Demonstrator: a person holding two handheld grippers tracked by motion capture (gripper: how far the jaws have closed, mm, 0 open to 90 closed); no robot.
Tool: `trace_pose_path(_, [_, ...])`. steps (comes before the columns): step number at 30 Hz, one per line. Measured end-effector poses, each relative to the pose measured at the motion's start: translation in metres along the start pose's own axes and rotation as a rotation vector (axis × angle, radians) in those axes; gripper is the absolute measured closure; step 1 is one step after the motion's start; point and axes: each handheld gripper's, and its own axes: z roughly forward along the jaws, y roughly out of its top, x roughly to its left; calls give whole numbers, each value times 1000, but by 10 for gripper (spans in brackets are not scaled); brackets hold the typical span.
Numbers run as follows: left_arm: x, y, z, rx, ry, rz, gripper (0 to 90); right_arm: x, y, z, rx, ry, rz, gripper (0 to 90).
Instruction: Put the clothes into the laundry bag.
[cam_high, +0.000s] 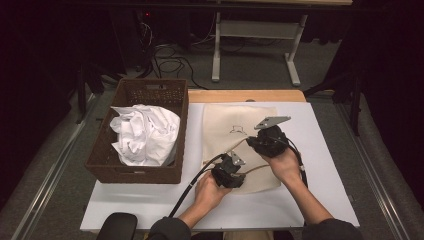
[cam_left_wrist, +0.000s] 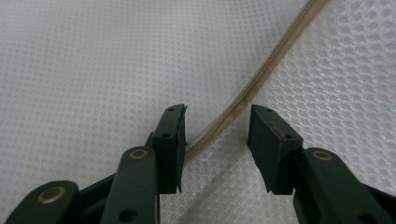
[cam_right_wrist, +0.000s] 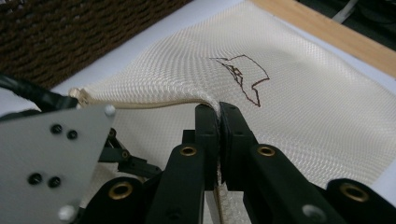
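Two tools work one cream mesh bag (cam_high: 235, 135), which lies flat on the bench (cam_high: 320, 150) at centre frame. Right tool (cam_right_wrist: 218, 109) is clenched on the bag's zipper edge. Left tool (cam_left_wrist: 217, 128) is released, jaws straddling the zipper (cam_left_wrist: 261, 74), whose long axis runs from between them toward the upper right.

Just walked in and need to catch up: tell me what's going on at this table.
A person is working a cream mesh bag lying on the white table with a gripper in each hand. The right gripper is shut on a fold of the mesh at the bag's zippered edge, lifting it slightly. The left gripper has its jaws apart on either side of the tan zipper, not yet pinching it. A brown wicker basket holding crumpled white cloth sits to the left.
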Motion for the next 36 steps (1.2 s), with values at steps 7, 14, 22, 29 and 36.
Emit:
trace_pose_path(7, [-1,1,-2,27,9,-5,564,2,18,-16,-4,-25,-10,881])
trace_pose_path(14, [2,0,-13,13,-28,-5,466,1,12,-4,24,-17,-7,881])
trace_pose_path(22, [9,3,-40,-14,-52,20,457,2,8,-1,23,-4,-7,881])
trace_pose_path(29, [17,8,-60,-10,-31,34,440,4,5,3,32,-14,-24,881])
trace_pose_path(36, [28,13,-85,-29,9,58,421,1,3,2,30,-13,-13,880])
